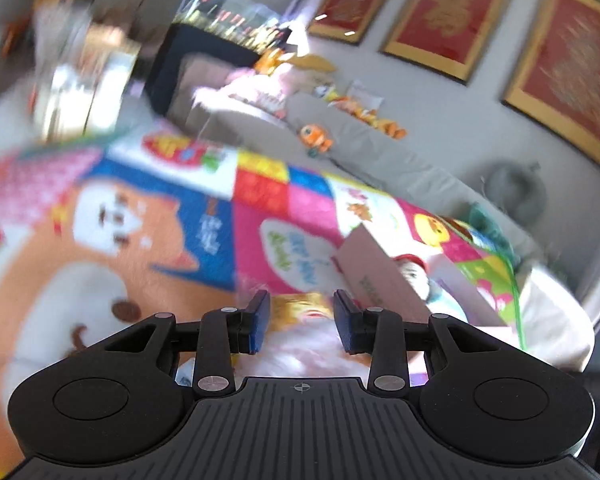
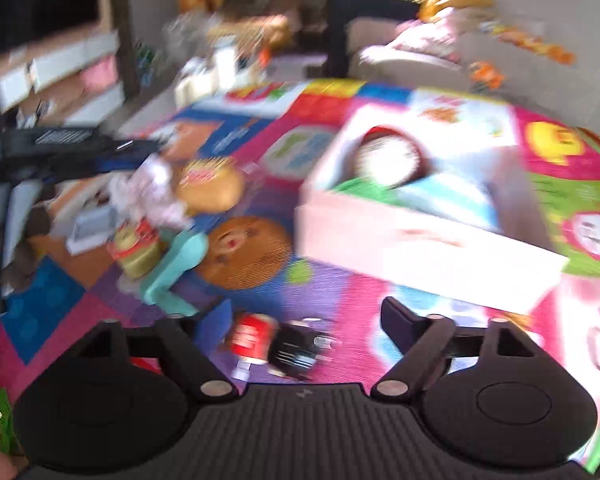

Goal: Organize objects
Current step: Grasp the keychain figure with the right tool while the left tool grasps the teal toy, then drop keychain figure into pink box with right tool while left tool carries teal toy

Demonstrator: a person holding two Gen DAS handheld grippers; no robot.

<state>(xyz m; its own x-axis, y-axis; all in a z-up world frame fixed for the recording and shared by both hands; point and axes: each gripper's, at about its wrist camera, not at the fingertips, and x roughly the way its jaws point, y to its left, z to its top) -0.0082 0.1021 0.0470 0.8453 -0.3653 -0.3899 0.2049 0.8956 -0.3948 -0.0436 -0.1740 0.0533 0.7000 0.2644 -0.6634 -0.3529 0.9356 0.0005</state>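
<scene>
Right wrist view: found the sorting partly done. Counted a few things already inside the pink-and-white box on the right of the play mat, among them a round red-and-white toy with something green and something pale blue beside it. Saw plenty left loose on the mat to the left of the box: a stacked toy and a teal piece touching it. Noted a small red-and-black toy lying at the near edge. Judged the task well short of finished.

Found the right gripper spread wide and gripping nothing. Placed it over the mat with the red-and-black toy lying between and below its fingers, untouched as far as the blur allowed. Took that toy for the likely next pick.

Left wrist view: found the left gripper set narrow, its blue pads close on either side of a pale pink-and-yellow soft toy. Appeared to be clamped on that toy, though smear in the picture left the contact itself unclear. Spotted the same toy in the right wrist view, hanging at the far left from dark fingers, clear of the mat. Placed the box near the right of this gripper, one pink flap raised, and so not yet over the opening for a drop.
</scene>
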